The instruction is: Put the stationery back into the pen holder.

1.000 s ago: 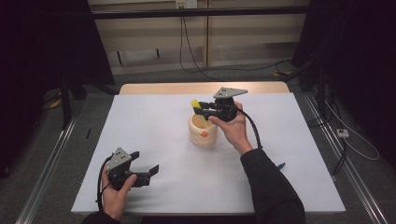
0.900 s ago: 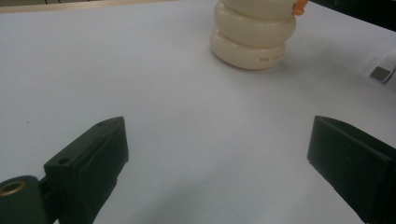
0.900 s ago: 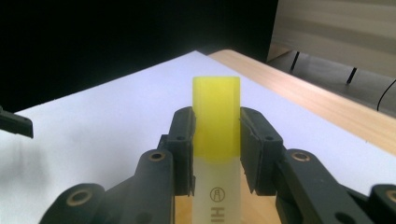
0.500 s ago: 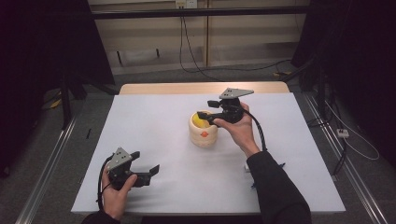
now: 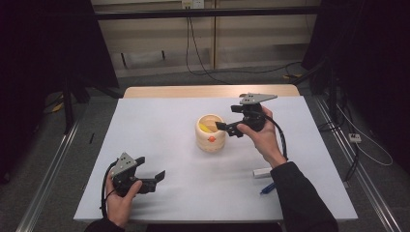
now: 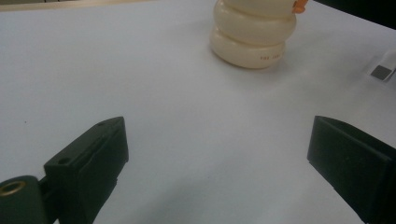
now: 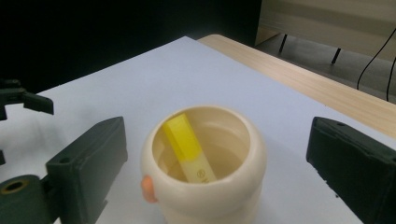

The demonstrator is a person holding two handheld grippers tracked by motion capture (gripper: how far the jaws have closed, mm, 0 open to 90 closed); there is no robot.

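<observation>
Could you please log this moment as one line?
right gripper: fingers just opened, nothing held | marker: leaning in cup | left gripper: open, idle

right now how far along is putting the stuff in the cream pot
Done: the yellow stick leans inside the cream pot. In hand: nothing; the right gripper has just been opening, jaws wide and empty beside the pot. Left: a white piece and a blue piece lie on the table.
</observation>
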